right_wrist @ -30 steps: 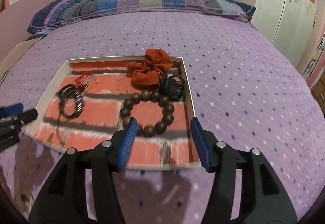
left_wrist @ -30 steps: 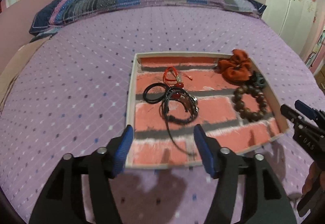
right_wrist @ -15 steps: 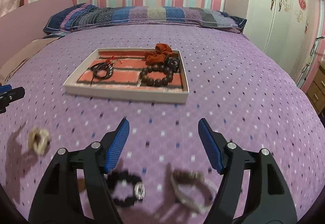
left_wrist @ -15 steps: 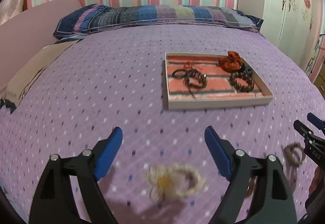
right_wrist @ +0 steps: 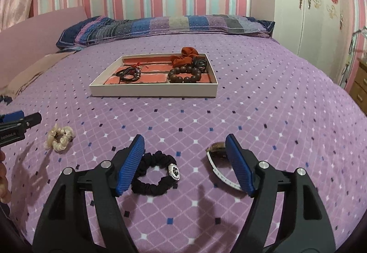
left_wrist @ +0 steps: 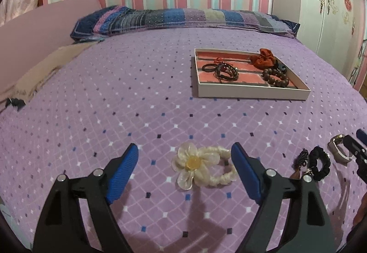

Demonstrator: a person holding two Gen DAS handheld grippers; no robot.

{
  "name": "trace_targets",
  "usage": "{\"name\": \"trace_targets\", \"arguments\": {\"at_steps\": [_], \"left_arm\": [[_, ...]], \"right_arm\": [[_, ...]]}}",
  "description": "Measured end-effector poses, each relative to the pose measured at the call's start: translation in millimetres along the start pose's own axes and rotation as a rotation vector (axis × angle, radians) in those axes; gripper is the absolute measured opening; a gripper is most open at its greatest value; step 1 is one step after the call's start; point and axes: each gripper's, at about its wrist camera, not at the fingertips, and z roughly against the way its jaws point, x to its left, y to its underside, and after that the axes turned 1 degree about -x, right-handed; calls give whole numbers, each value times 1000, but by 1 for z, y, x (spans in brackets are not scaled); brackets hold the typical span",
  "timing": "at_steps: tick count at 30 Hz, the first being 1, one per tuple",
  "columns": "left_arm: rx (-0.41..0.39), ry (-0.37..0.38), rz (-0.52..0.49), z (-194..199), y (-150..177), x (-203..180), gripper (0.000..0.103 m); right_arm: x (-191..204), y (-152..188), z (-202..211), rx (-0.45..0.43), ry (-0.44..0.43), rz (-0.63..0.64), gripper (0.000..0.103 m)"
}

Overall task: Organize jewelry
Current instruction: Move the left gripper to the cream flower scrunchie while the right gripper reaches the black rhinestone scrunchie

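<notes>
Left wrist view, flower scrunchie [left_wrist: 203, 167]: cream fabric band with a gauzy petal bloom and a yellow bead centre, lying flat on the bedspread [left_wrist: 137, 101] between the blue pads of the left gripper [left_wrist: 184, 173], touched by neither.
Handling, flower scrunchie: judged very light, soft and crushable; best taken across the ruffled band behind the bloom (the petals look flimsy).
Left jaws: well apart, nothing clamped.
Right wrist view, black scrunchie [right_wrist: 156, 176]: gathered black fabric with a small metal charm, lying between the pads of the right gripper [right_wrist: 184, 167], its left side partly hidden behind the left pad.
Handling, black scrunchie: judged light and springy; pinch the fabric ring away from the charm, which may be slick.
Right jaws: opening, nothing gripped.
Pale strap [right_wrist: 220, 168]: watch-like piece just beside the right pad, partly hidden; likely stiffer and smoother.
Tray [right_wrist: 151, 91]: white-rimmed, brick-patterned floor, well apart up the bed; holds a wooden bead bracelet [right_wrist: 184, 74], an orange scrunchie [right_wrist: 183, 56] and dark cords [right_wrist: 129, 74].
</notes>
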Motion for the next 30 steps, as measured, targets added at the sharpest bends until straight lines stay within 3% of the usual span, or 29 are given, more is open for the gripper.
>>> {"name": "trace_targets", "arguments": {"at_steps": [6, 24, 30], "left_arm": [[46, -15, -16, -18, 9, -1, 82], [107, 33, 11, -48, 11, 5, 81], [151, 56, 16, -61, 14, 5, 81]], "right_arm": [[-4, 11, -16, 51, 14, -21, 73], [11, 34, -48, 155, 39, 10, 72], [11, 36, -53, 167, 33, 5, 65]]}}
